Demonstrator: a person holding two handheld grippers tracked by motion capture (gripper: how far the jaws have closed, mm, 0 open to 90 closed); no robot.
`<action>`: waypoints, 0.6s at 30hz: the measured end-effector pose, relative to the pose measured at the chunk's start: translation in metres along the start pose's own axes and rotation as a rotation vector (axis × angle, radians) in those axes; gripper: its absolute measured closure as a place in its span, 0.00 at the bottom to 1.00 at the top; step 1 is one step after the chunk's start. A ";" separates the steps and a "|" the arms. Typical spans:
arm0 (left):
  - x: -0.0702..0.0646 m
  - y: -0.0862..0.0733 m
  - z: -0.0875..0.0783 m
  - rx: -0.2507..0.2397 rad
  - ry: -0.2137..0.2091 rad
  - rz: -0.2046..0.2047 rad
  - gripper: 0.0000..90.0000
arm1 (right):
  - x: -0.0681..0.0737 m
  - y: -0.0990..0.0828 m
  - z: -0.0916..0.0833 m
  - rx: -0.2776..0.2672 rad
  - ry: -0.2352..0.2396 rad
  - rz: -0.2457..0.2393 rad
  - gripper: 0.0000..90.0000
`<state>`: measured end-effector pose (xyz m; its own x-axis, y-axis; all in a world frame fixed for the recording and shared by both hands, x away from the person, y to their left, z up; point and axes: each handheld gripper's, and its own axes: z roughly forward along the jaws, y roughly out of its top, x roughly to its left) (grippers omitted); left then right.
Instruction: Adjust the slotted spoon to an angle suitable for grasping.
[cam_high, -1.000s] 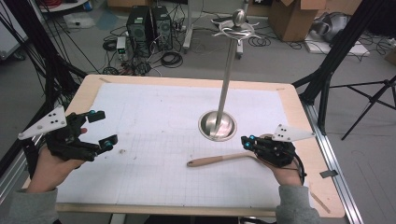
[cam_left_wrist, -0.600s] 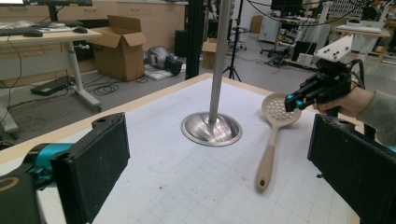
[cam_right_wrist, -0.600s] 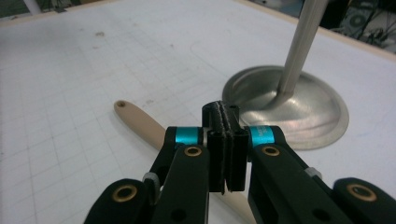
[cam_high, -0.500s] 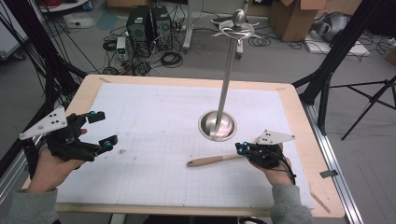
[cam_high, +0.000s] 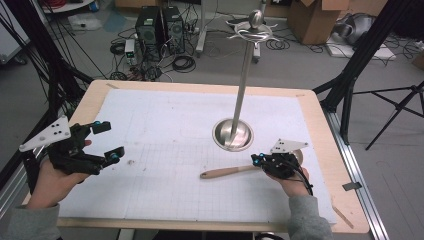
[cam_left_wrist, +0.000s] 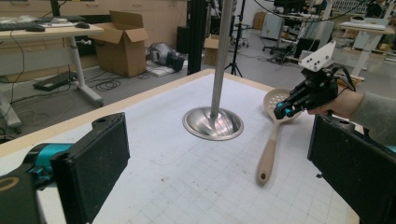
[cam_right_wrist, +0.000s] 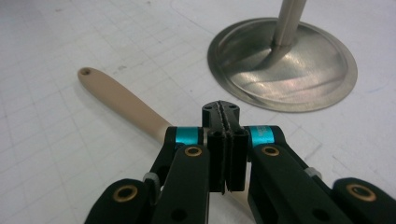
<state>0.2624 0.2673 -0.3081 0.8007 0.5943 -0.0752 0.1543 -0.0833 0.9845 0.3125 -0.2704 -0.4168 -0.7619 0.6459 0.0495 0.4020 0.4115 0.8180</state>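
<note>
A beige slotted spoon (cam_high: 225, 172) lies on the white grid mat (cam_high: 165, 150), bowl to the right, handle pointing left. My right gripper (cam_high: 256, 160) sits over the spoon's neck, its jaws shut flat against each other. In the right gripper view the handle (cam_right_wrist: 121, 100) runs underneath the closed right gripper (cam_right_wrist: 222, 109) and is not between the pads. The left gripper view shows the spoon (cam_left_wrist: 268, 154) below the right gripper (cam_left_wrist: 280, 112). My left gripper (cam_high: 109, 141) is held open at the mat's left side, nothing between its jaws (cam_left_wrist: 219, 158).
A steel stand with a round base (cam_high: 232, 134) and a tall pole (cam_high: 245, 70) with hooks on top rises just behind the spoon. The wooden table edge (cam_high: 200, 87) frames the mat. Boxes, cables and computers lie on the floor beyond.
My right gripper has moved a little left and down onto the spoon's neck. The left gripper and the spoon have stayed where they were.
</note>
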 end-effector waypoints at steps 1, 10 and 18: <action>0.000 0.000 0.000 0.000 -0.001 0.001 0.07 | 0.000 -0.001 0.001 0.006 -0.003 0.009 1.00; -0.001 -0.001 -0.001 0.006 0.001 0.001 0.07 | -0.006 -0.006 0.009 0.065 -0.055 0.036 1.00; 0.000 -0.003 0.000 0.015 0.000 0.000 0.07 | -0.009 -0.008 0.014 0.089 -0.085 0.051 1.00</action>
<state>0.2618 0.2671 -0.3110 0.8009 0.5941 -0.0752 0.1629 -0.0952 0.9820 0.3230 -0.2705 -0.4318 -0.6952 0.7178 0.0384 0.4859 0.4298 0.7610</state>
